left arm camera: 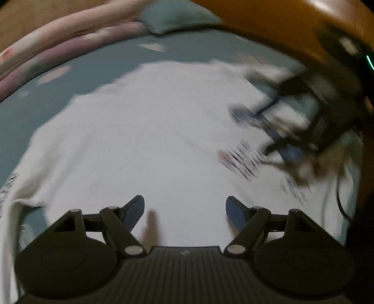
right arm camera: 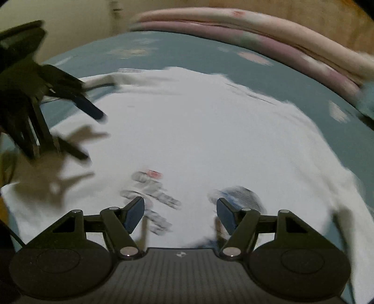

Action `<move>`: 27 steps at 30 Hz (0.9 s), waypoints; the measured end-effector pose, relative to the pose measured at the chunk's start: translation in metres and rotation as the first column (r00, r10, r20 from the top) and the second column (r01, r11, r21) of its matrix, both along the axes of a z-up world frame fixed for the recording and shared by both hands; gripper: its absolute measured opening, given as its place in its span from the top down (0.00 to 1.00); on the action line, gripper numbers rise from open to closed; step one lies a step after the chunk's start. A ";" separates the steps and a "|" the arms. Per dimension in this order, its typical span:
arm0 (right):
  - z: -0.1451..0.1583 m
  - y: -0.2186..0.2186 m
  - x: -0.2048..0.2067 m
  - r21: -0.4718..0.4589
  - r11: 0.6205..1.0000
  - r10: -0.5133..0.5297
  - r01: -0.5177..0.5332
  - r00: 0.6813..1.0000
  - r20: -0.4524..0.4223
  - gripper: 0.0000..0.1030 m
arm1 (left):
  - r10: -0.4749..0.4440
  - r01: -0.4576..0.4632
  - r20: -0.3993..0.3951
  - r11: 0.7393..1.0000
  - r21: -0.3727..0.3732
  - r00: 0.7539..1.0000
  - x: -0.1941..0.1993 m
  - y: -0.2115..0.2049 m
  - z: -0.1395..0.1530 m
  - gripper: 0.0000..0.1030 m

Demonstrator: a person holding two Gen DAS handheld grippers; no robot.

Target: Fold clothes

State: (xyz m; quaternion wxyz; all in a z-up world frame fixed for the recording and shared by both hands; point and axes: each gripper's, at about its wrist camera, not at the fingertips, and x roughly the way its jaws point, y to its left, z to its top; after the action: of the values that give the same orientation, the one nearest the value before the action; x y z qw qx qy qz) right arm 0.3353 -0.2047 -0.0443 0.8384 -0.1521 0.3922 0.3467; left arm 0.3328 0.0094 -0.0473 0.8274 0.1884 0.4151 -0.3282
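A white T-shirt (left arm camera: 149, 140) with a dark printed logo (left arm camera: 243, 161) lies spread flat on a blue-green bed sheet (left arm camera: 28, 110). It also shows in the right wrist view (right arm camera: 210, 140), with the print (right arm camera: 152, 194) near my fingers. My left gripper (left arm camera: 184, 210) is open and empty, hovering over the shirt's middle. My right gripper (right arm camera: 180, 214) is open and empty above the print. The right gripper appears blurred at the right of the left wrist view (left arm camera: 264, 133), open. The left gripper appears blurred at the left of the right wrist view (right arm camera: 93, 135), open.
A folded pink and white quilt (left arm camera: 58, 44) lies along the bed's far side, also in the right wrist view (right arm camera: 268, 35). A teal pillow (left arm camera: 177, 16) sits beside it. A wooden bed frame (left arm camera: 280, 21) curves along the right. A black cable (left arm camera: 341, 201) trails over the shirt's edge.
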 end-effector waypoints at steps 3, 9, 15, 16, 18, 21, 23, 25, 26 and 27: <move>-0.016 0.007 -0.012 -0.038 0.996 0.082 -0.082 0.997 -0.004 0.24 | -0.025 0.023 0.043 0.999 0.040 0.999 -0.019 0.016 -0.013 0.21; -0.022 -0.065 -0.056 -0.053 0.998 -0.019 0.015 0.996 -0.082 0.00 | 0.148 -0.147 -0.044 0.989 0.022 0.988 -0.045 0.090 -0.017 0.09; -0.004 -0.075 -0.070 -0.087 0.995 -0.063 0.054 0.994 -0.093 0.01 | 0.095 -0.094 -0.024 0.994 0.055 0.995 -0.038 0.068 0.009 0.12; -0.001 -0.068 -0.068 -0.064 0.997 -0.054 0.050 0.996 -0.068 0.01 | 0.075 -0.075 -0.018 0.997 0.029 0.997 -0.035 0.061 0.011 0.11; 0.000 -0.049 -0.059 -0.025 0.999 -0.027 0.026 0.999 -0.036 0.01 | 0.023 -0.022 -0.020 0.999 0.035 1.000 -0.031 0.043 0.004 0.11; -0.011 -0.021 -0.052 -0.032 0.999 0.025 -0.026 1.000 -0.018 0.01 | -0.014 0.016 -0.041 0.998 0.059 0.999 -0.034 0.027 -0.013 0.11; -0.020 -0.013 -0.054 -0.039 0.998 0.047 -0.048 0.999 -0.022 0.00 | 0.049 -0.048 -0.064 0.999 0.019 0.997 -0.045 0.040 -0.015 0.11; -0.021 -0.027 -0.066 -0.003 0.999 0.038 -0.039 0.999 -0.038 0.00 | 0.103 -0.101 -0.058 0.995 0.027 0.993 -0.070 0.059 -0.017 0.10; -0.021 -0.035 -0.075 -0.008 0.999 0.038 -0.038 0.999 -0.036 0.00 | 0.123 -0.120 -0.059 0.992 0.043 0.991 -0.081 0.066 -0.017 0.10; -0.020 -0.042 -0.081 -0.016 0.999 0.036 -0.037 0.999 -0.036 0.00 | 0.140 -0.136 -0.061 0.989 0.063 0.988 -0.091 0.072 -0.018 0.09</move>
State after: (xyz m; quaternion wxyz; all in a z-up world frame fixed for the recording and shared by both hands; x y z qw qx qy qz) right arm 0.2539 -0.2471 -0.0642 0.8235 -0.1599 0.4071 0.3613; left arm 0.2414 0.0810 -0.0650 0.8282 0.1729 0.4632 -0.2637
